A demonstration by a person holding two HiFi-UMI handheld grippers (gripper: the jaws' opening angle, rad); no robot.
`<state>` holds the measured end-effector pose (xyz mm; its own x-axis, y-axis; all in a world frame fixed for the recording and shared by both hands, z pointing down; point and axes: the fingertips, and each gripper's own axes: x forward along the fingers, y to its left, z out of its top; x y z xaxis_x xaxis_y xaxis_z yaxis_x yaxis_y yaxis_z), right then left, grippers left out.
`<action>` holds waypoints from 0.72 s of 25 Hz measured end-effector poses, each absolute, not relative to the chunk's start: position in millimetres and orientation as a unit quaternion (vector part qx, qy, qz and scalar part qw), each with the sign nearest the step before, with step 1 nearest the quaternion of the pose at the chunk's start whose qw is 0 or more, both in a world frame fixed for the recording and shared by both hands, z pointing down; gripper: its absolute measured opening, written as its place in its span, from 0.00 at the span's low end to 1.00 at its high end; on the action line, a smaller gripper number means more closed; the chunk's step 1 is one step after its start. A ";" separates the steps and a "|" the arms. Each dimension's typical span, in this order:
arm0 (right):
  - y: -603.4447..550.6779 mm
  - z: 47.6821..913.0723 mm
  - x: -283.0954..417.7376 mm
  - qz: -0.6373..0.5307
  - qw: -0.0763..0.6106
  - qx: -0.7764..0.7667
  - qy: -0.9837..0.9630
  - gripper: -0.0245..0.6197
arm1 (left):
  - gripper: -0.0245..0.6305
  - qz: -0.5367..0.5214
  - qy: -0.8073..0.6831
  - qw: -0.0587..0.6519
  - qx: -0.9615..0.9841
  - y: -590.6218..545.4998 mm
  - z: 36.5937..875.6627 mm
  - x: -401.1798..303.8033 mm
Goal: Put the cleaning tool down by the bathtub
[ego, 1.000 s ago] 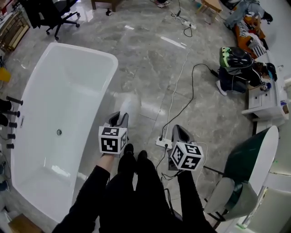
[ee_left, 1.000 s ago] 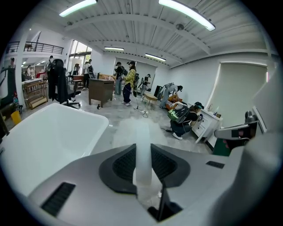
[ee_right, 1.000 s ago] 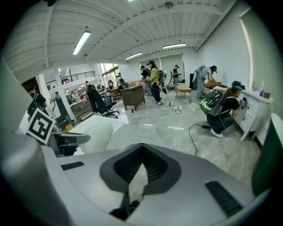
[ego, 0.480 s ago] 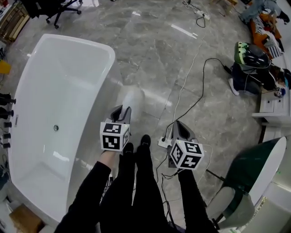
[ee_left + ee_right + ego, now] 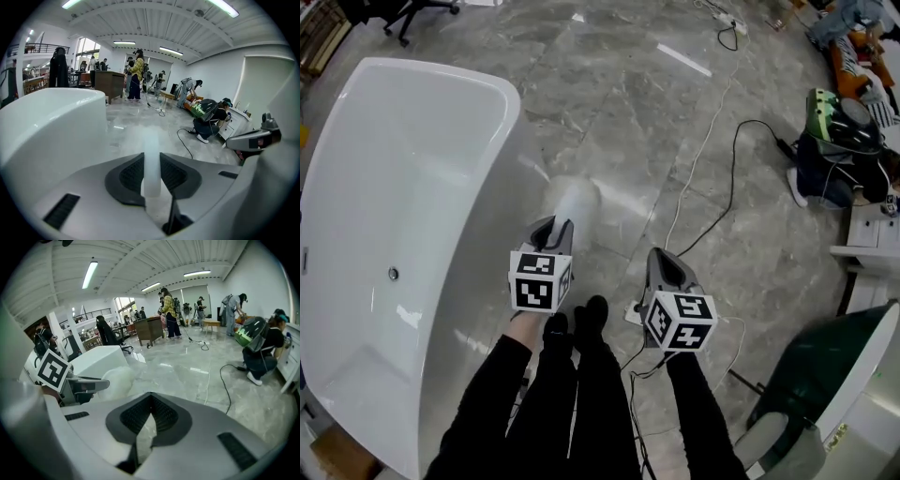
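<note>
The cleaning tool has a soft white head [image 5: 573, 208] on a pale translucent handle [image 5: 151, 161]. My left gripper [image 5: 554, 231] is shut on that handle and holds the tool above the marble floor, just right of the white bathtub [image 5: 412, 169]. In the left gripper view the tub's wall [image 5: 47, 126] rises close on the left. My right gripper [image 5: 662, 261] hovers a little to the right, its jaws meeting with nothing between them [image 5: 150, 399]. From the right gripper view the tool's fluffy head [image 5: 119, 378] shows beside the tub [image 5: 96, 361].
A power strip [image 5: 635, 314] and cables [image 5: 698, 169] lie on the floor near my feet [image 5: 581, 319]. A crouching person with a green backpack [image 5: 839, 131] is at the right. A green-and-white shell-like object [image 5: 825, 375] stands at the lower right. People stand far off.
The view has moved forward along the tub, which now fills more of the left. Both grippers keep their pose; the left still holds the tool.
</note>
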<state>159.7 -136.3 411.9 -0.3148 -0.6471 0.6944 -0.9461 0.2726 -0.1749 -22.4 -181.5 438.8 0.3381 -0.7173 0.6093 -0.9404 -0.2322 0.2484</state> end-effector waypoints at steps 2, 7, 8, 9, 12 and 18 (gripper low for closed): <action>-148.8 436.6 159.1 0.290 0.255 0.523 -0.760 0.04 | 0.18 0.190 -0.545 0.297 0.761 -190.6 466.0 -21.3; -187.0 486.8 152.4 0.274 0.255 0.510 -0.775 0.04 | 0.18 0.193 -0.549 0.293 0.759 -216.1 525.6 -24.7; -194.3 495.5 151.1 0.269 0.255 0.507 -0.778 0.04 | 0.18 0.194 -0.549 0.292 0.758 -220.8 537.1 -25.4; -201.0 504.1 150.0 0.265 0.255 0.505 -0.781 0.04 | 0.18 0.196 -0.550 0.291 0.758 -225.0 548.7 -26.2; -216.1 532.4 145.3 0.254 0.254 0.497 -0.790 0.04 | 0.18 0.198 -0.554 0.292 0.754 -233.0 585.8 -30.7; -239.0 592.3 136.9 0.227 0.259 0.482 -0.806 0.04 | 0.18 0.202 -0.555 0.294 0.751 -249.2 658.0 -35.1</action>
